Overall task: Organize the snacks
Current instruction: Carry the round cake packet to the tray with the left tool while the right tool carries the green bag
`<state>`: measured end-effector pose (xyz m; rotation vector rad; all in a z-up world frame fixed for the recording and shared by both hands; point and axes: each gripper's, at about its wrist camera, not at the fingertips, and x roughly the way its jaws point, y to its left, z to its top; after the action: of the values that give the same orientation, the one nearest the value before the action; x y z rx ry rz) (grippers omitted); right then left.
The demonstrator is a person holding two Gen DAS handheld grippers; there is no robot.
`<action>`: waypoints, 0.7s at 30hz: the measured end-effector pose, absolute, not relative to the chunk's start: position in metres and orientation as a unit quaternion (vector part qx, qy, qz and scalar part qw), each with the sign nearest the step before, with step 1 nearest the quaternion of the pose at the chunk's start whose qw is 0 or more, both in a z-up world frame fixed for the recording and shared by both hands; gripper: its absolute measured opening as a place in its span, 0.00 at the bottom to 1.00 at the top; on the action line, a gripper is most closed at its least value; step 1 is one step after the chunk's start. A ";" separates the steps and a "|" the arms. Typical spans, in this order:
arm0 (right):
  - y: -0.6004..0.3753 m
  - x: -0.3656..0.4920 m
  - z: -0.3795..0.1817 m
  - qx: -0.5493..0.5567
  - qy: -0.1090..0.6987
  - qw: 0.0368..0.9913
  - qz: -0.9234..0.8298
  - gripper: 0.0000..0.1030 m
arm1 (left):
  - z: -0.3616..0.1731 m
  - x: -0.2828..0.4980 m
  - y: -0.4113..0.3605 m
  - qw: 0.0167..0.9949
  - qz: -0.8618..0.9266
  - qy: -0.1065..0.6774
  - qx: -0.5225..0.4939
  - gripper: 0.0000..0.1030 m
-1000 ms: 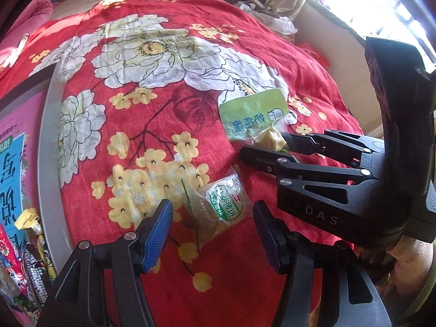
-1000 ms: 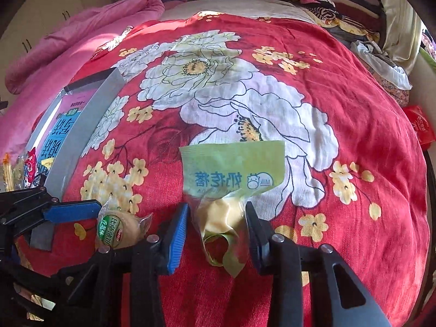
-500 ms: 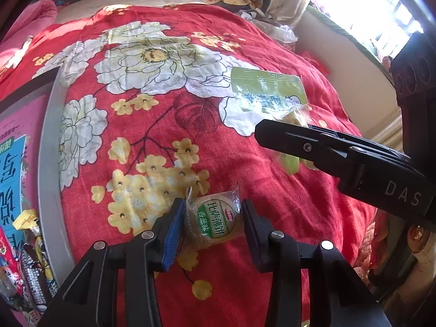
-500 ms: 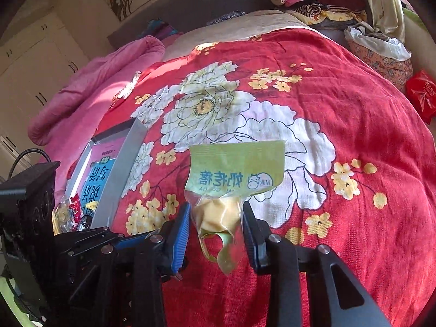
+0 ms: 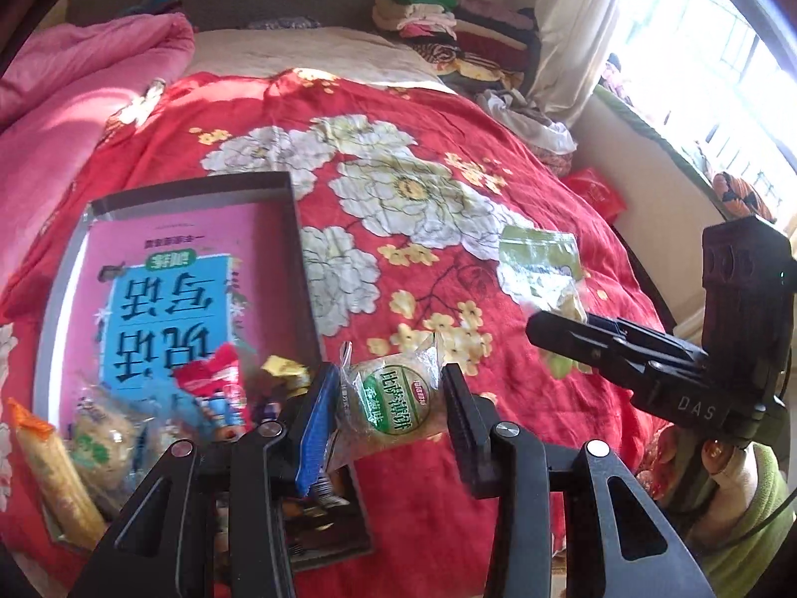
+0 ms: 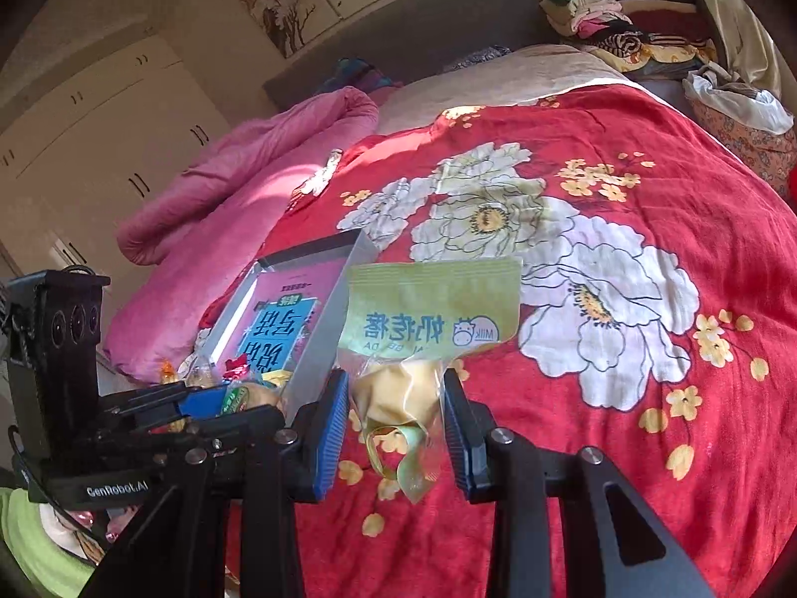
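A: Lifting both snacks at once, was it? A second earlier the left gripper [image 5: 383,401] stood with its jaws apart around the round biscuit pack [image 5: 393,401] lying on the red floral bedspread [image 5: 448,209].

B: Yes. By this moment the left gripper had clamped on that pack and carried it up and leftward, so it hung right at the near edge of the grey box [image 5: 299,229], where other snacks [image 5: 99,443] already lay heaped at the near end.

A: And the right gripper [image 6: 393,413]?

B: It had closed on the lower part of the green milk-candy bag [image 6: 428,309] and raised it off the bedspread too; the bag's printed top stood up above the fingers. It was still out over the bedspread, just beside the box's right wall.

A: So what did that mean for the tidying?

B: I judged no loose snacks remained on the cover within view. The biscuit pack looked nearly ready to drop in; the bag needed more leftward travel.
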<state>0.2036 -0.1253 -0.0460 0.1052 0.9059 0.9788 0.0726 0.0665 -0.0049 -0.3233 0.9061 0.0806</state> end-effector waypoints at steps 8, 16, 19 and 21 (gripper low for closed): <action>-0.071 0.157 -0.039 0.041 0.418 0.748 0.514 0.36 | -0.001 0.015 0.133 0.884 0.118 0.426 -0.155 0.43; -0.023 0.124 -0.044 -0.003 0.428 0.727 0.537 0.36 | -0.022 -0.020 0.160 0.868 0.136 0.441 -0.182 0.43; -0.012 0.112 -0.045 -0.015 0.427 0.725 0.541 0.36 | -0.023 -0.021 0.155 0.870 0.129 0.440 -0.182 0.43; -0.006 0.109 -0.045 -0.023 0.426 0.724 0.542 0.36 | -0.023 -0.020 0.152 0.872 0.127 0.438 -0.177 0.43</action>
<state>0.1087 -0.0060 -0.0452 -0.0499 0.9397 1.1955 -0.0203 0.1522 -0.0231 -0.3709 0.9163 0.2648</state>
